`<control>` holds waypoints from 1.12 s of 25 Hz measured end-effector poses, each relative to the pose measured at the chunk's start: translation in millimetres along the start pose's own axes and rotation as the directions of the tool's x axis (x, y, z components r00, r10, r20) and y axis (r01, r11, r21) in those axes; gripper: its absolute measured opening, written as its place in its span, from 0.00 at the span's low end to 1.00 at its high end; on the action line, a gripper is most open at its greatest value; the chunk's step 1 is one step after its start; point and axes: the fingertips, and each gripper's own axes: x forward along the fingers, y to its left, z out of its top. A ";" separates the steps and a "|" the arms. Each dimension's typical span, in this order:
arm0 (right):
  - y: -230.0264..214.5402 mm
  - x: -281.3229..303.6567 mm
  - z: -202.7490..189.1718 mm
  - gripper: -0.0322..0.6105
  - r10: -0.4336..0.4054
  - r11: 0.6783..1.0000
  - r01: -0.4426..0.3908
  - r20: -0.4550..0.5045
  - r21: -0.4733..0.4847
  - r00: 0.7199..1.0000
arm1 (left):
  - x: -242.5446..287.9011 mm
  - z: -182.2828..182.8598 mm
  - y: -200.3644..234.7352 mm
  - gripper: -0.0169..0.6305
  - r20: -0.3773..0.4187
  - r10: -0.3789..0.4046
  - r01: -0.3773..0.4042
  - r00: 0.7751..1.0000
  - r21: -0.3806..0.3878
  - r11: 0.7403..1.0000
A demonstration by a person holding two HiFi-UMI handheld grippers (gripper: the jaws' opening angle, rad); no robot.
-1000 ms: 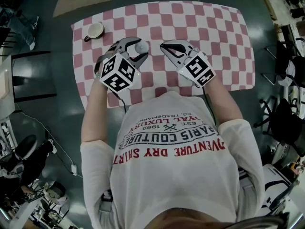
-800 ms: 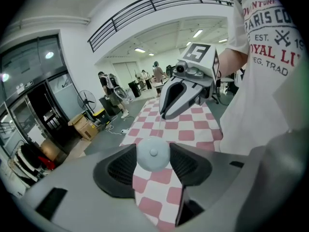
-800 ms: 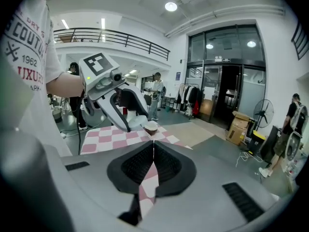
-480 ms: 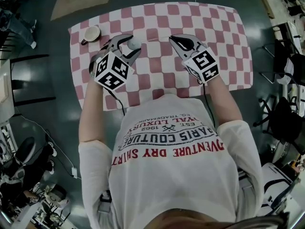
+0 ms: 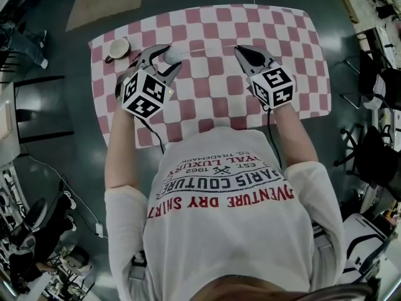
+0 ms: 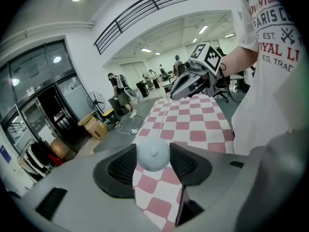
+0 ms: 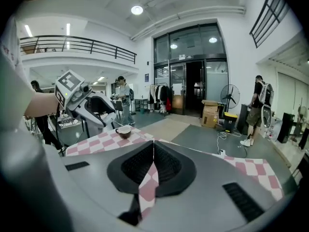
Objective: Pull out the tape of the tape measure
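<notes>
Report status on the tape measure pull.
Left gripper clamped on tape measure. Right gripper shut on tape, a length drawn out. Cup off to left, clear of the pull.

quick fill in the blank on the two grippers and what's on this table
The left gripper holds the tape measure between its ___.
The right gripper has its jaws nearly ___.
In the head view, the cup stands on the tablecloth nearer the ___ gripper.
Missing words: jaws; shut; left
</notes>
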 end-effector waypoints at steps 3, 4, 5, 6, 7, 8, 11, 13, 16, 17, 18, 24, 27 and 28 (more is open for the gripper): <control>-7.3 -6.1 -3.8 0.10 -0.017 1.000 0.017 0.002 0.013 1.000 | -1.8 -1.5 -1.5 0.39 0.004 0.000 0.000 1.000 -0.005 1.000; -8.1 -6.6 -4.6 0.10 -0.023 1.000 0.023 0.003 0.012 1.000 | -1.4 -1.2 -2.0 0.39 0.005 0.003 -0.003 1.000 -0.004 1.000; -9.0 -6.7 -5.1 0.10 -0.031 0.999 0.031 0.005 0.012 1.000 | -0.6 -0.5 -1.9 0.39 0.007 0.007 -0.007 1.000 -0.006 1.000; -10.2 -6.6 -5.4 0.10 -0.040 0.999 0.040 0.008 0.012 0.999 | 0.2 0.4 -1.1 0.39 0.011 0.012 -0.012 1.000 -0.009 1.000; -11.6 -6.5 -5.8 0.10 -0.049 0.999 0.049 0.010 0.012 0.999 | 1.0 1.5 -0.4 0.39 0.016 0.016 -0.015 1.000 -0.011 1.000; -12.9 -6.9 -6.8 0.10 -0.058 0.998 0.058 0.009 0.013 0.998 | 1.7 2.5 -0.5 0.39 0.020 0.016 -0.016 1.000 -0.014 1.000; -17.7 -9.7 -12.2 0.10 -0.086 0.996 0.087 -0.013 0.017 0.996 | 2.9 4.3 -2.9 0.38 0.025 0.016 -0.016 1.000 -0.013 1.000; -28.9 -12.3 -14.4 0.10 -0.134 0.990 0.134 -0.024 0.034 0.991 | 3.5 2.1 0.7 0.39 0.011 0.037 -0.037 0.999 -0.001 0.999; -46.0 -16.5 -15.8 0.10 -0.182 0.980 0.183 -0.025 0.080 0.983 | 1.1 -3.6 9.7 0.39 -0.002 0.074 -0.074 0.997 0.011 0.997; -46.7 -17.2 -15.3 0.10 -0.183 0.980 0.185 -0.024 0.077 0.983 | -0.1 -4.4 10.9 0.39 0.000 0.076 -0.076 0.997 0.006 0.997; -45.9 -17.5 -15.0 0.10 -0.186 0.980 0.187 -0.024 0.060 0.982 | -0.7 -4.8 11.2 0.38 0.002 0.077 -0.077 0.997 0.002 0.997; -53.8 -21.2 -22.8 0.10 -0.222 0.971 0.224 -0.030 0.083 0.975 | 2.2 -9.6 9.9 0.38 -0.003 0.077 -0.077 0.997 -0.012 0.997; -57.8 -24.5 -23.1 0.10 -0.228 0.971 0.229 -0.030 0.069 0.973 | -0.4 -8.5 11.4 0.38 0.017 0.085 -0.084 0.996 -0.025 0.996; -58.2 -25.0 -22.8 0.10 -0.231 0.971 0.232 -0.031 0.060 0.972 | -0.4 -7.7 11.6 0.38 0.021 0.088 -0.087 0.996 -0.025 0.996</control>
